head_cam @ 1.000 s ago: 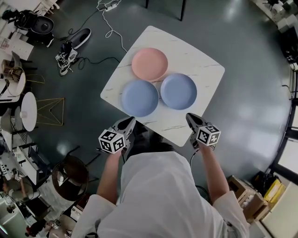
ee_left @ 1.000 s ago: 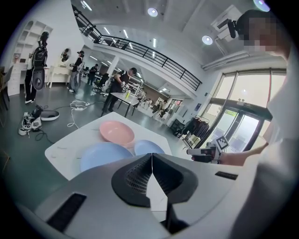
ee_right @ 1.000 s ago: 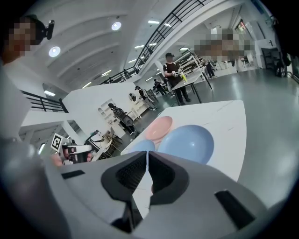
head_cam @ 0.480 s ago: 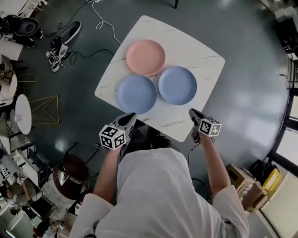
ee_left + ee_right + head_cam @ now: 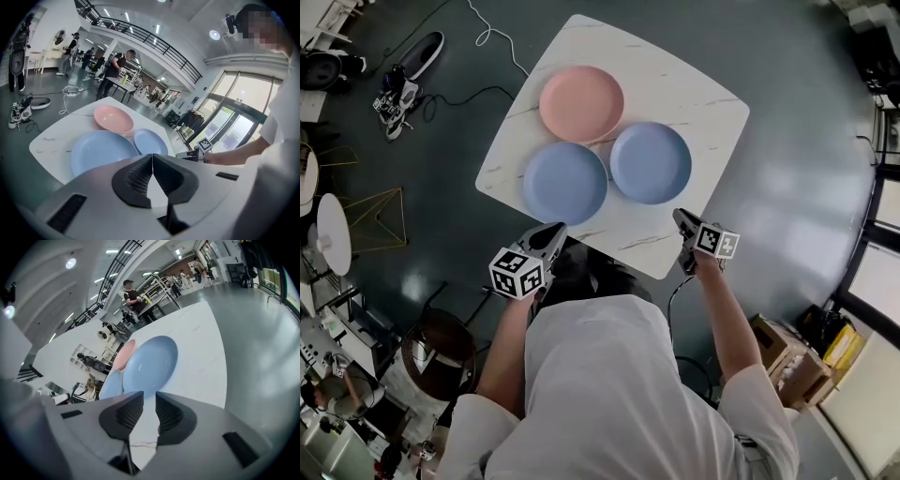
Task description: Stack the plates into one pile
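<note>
So far nothing is stacked: all three plates lie singly on the white marbled desk (image 5: 684, 94), and the whole pile is left to build. The pink plate (image 5: 581, 103) sits farthest from the person, the left blue plate (image 5: 565, 182) is nearest, and the right blue plate (image 5: 651, 162) is just beside both. Their rims may touch, though the head view does not settle it. Each is round, shallow and plain, with a low raised rim. The left tool (image 5: 551, 232) hangs just off the desk's near edge, jaws pressed together and empty. The right tool (image 5: 679, 221) is at the near corner. Its jaws have just been opening and stand a narrow gap apart with nothing between them, pointing toward the right blue plate.
</note>
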A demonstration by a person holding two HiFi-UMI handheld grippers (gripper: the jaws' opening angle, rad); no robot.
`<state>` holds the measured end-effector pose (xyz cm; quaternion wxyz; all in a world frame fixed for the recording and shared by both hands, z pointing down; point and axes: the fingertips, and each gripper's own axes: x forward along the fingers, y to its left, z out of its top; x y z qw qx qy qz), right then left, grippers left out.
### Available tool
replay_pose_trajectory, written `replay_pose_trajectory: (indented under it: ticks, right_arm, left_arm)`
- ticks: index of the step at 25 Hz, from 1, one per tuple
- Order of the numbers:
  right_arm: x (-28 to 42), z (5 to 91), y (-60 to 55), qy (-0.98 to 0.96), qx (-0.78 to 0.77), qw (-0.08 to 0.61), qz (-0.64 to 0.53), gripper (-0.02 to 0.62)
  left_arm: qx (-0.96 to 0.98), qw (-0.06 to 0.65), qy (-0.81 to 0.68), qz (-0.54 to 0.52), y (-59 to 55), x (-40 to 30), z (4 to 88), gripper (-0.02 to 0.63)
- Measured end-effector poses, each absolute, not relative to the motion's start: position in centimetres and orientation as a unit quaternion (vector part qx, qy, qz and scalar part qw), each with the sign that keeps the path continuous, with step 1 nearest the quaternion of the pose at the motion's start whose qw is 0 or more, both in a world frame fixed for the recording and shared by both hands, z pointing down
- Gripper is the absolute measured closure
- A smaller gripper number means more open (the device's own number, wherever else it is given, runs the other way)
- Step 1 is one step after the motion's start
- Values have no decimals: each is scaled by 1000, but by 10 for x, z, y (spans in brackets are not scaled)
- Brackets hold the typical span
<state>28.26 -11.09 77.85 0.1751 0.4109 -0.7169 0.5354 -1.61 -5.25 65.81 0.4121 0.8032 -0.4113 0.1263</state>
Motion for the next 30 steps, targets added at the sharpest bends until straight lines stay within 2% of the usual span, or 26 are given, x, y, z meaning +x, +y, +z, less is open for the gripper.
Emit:
replay_pose_trajectory:
  ticks: [14,21,25,30]
  right_arm:
    - [292,832,-142,-636,470,137,597,462]
    - [287,849,-155,-590,488,105,635,462]
    - [282,857,-160,-581,493,113,637,463]
    - [284,858,-161,-560,505,101,649,518]
  left_arm:
    - [800,437,-385,143,-55,-19,681,592]
    - [797,447,-382,137,-60,-18,684,592]
    - [797,450,-378,139,-60,-18,687,592]
    - [793,454,-383,136,-62,-25,688,592]
